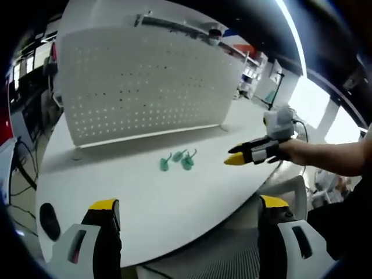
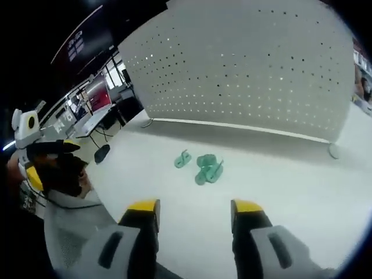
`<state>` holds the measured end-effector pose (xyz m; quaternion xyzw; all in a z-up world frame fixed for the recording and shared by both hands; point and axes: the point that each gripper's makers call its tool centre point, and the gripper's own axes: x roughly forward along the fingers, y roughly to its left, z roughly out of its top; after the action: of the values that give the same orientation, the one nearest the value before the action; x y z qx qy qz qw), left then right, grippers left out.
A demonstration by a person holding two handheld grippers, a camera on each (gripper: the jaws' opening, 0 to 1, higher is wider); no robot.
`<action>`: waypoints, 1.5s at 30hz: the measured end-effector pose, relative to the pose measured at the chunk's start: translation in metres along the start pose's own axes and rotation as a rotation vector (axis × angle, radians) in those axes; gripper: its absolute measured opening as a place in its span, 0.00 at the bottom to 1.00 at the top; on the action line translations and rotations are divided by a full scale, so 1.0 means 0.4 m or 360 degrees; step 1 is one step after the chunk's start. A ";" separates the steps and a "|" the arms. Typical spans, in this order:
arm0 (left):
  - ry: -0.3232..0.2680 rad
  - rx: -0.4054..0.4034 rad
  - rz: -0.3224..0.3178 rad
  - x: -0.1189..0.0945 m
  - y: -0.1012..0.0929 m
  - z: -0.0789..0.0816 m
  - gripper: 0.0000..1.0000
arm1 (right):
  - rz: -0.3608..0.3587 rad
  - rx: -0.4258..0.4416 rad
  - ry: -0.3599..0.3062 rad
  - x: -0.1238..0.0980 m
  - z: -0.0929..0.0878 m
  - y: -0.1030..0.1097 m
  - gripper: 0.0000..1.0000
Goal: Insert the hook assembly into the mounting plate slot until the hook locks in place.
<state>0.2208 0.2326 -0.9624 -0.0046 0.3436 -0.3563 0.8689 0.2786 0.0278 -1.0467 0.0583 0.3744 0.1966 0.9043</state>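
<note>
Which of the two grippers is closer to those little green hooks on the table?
Right, probably. The right gripper hovers over the table beside the green hooks; the left gripper hangs back at the table's edge. Both are apart from them.

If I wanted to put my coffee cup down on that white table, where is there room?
Plenty. The table is bare between the green hooks and its near edge, and off to both sides of them. A bare strip also runs between the hooks and the pegboard. The hook cluster is the one crowded spot.
</note>
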 end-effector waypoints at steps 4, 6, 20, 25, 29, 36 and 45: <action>0.0001 -0.0009 0.0000 0.002 0.000 -0.001 1.00 | 0.0010 -0.0014 0.0030 0.037 0.004 -0.008 0.42; -0.0001 -0.0007 0.0007 0.004 0.001 -0.003 1.00 | 0.0020 -0.0009 0.0069 0.059 -0.001 -0.014 0.41; 0.0035 -0.0042 -0.0014 0.009 -0.006 -0.023 0.99 | 0.0010 0.0019 0.0149 0.179 0.005 -0.049 0.32; 0.0034 -0.0067 0.0010 0.006 0.012 -0.025 0.99 | -0.0020 0.0110 0.0122 0.210 0.021 -0.071 0.28; 0.0051 -0.0077 0.0022 0.011 0.023 -0.031 0.99 | -0.0038 0.0185 0.0110 0.234 0.032 -0.086 0.26; 0.0046 -0.0094 0.0032 0.016 0.035 -0.024 0.98 | -0.0079 0.0228 0.0112 0.257 0.036 -0.098 0.21; 0.0052 -0.0112 0.0039 0.024 0.044 -0.025 0.97 | -0.0090 0.0308 0.0135 0.279 0.033 -0.113 0.12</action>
<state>0.2308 0.2422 -0.9801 -0.0250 0.3701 -0.3333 0.8668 0.3736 0.0315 -1.1216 0.1264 0.4311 0.1362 0.8830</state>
